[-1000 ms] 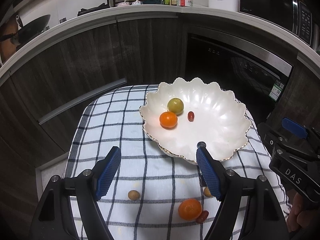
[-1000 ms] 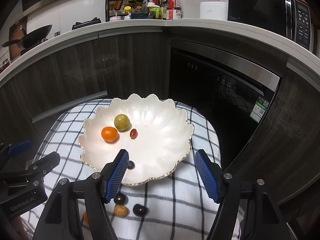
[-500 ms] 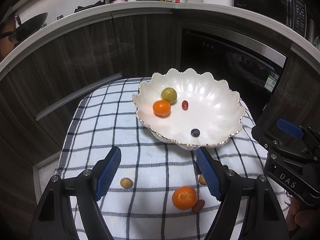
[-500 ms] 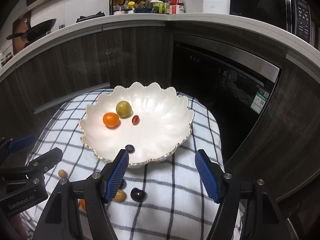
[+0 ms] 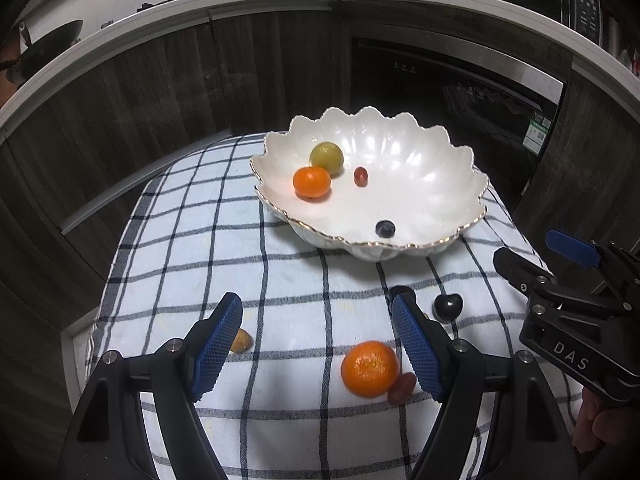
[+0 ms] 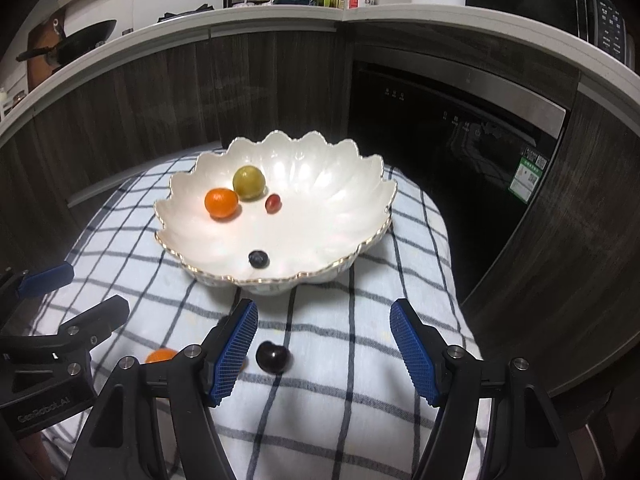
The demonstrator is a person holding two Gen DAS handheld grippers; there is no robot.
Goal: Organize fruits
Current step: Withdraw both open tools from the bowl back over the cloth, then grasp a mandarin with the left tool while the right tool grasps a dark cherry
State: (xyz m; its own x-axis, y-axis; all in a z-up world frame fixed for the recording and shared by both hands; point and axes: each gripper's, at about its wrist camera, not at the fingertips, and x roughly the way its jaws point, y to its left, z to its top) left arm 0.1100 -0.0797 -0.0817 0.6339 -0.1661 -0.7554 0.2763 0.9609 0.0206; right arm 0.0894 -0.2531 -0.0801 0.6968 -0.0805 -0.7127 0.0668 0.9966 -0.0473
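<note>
A white scalloped bowl [image 5: 420, 184] [image 6: 332, 200] holds a green fruit [image 5: 327, 158], a small orange [image 5: 311, 182], a red grape [image 5: 360, 175] and a blueberry [image 5: 385, 228]. Loose on the checked cloth [image 5: 280, 272] lie a tangerine [image 5: 370, 368], a red grape [image 5: 401, 388], a dark cherry [image 5: 448, 307] [image 6: 273, 356] and a small yellowish fruit [image 5: 241, 341]. My left gripper [image 5: 316, 332] is open above the cloth, the tangerine beside its right finger. My right gripper [image 6: 323, 340] is open, the cherry near its left finger.
The cloth covers a small table in front of dark wooden cabinets [image 5: 140, 100] and a black built-in oven [image 6: 460, 128]. A counter above carries bottles, a rack and a wok. A person's hand [image 5: 600, 428] holds the right gripper's body at the lower right.
Both grippers have sunk and drawn back from the bowl, which now sits higher in both views. The loose fruits on the cloth have come closer. Neither gripper's opening changed.
</note>
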